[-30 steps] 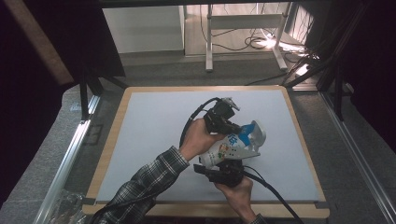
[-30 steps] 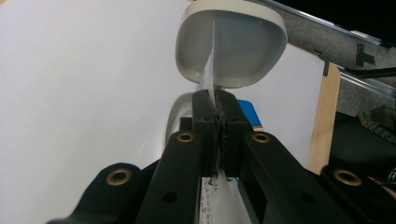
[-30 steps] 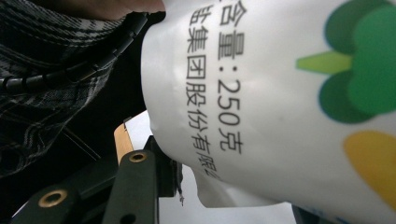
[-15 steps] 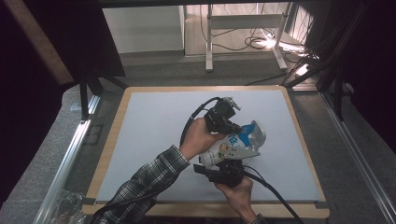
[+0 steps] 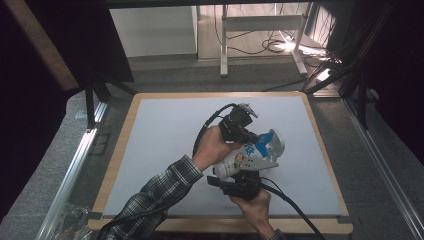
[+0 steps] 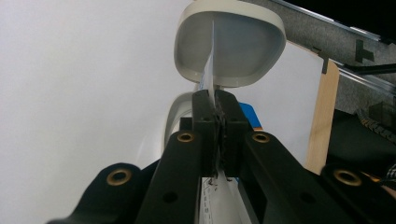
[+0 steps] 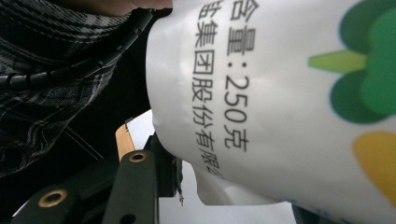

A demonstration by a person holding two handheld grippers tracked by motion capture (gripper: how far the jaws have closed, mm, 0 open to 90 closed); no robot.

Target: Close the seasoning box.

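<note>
A white printed pouch (image 5: 247, 157) is seen right of centre in the high view, lifted above the pale table top (image 5: 160, 145) between the two grippers. The left gripper (image 5: 247, 135), held in the left hand (image 5: 212, 147), is placed at the pouch's upper edge. In the left gripper view its jaws are pressed together on a thin sheet edge of the pouch (image 6: 208, 77) in mid-frame, nearly no gap being left between them. A pale grey bowl (image 6: 229, 44) is seen beyond it, in the upper centre of that view.

The right gripper (image 5: 240, 180), held in the right hand (image 5: 252, 202) at lower centre, is set at the pouch's lower end. In the right gripper view the pouch (image 7: 280, 102) (black print, green and yellow marks) spans the right of the frame; the jaws are closed on its lower edge.
</note>
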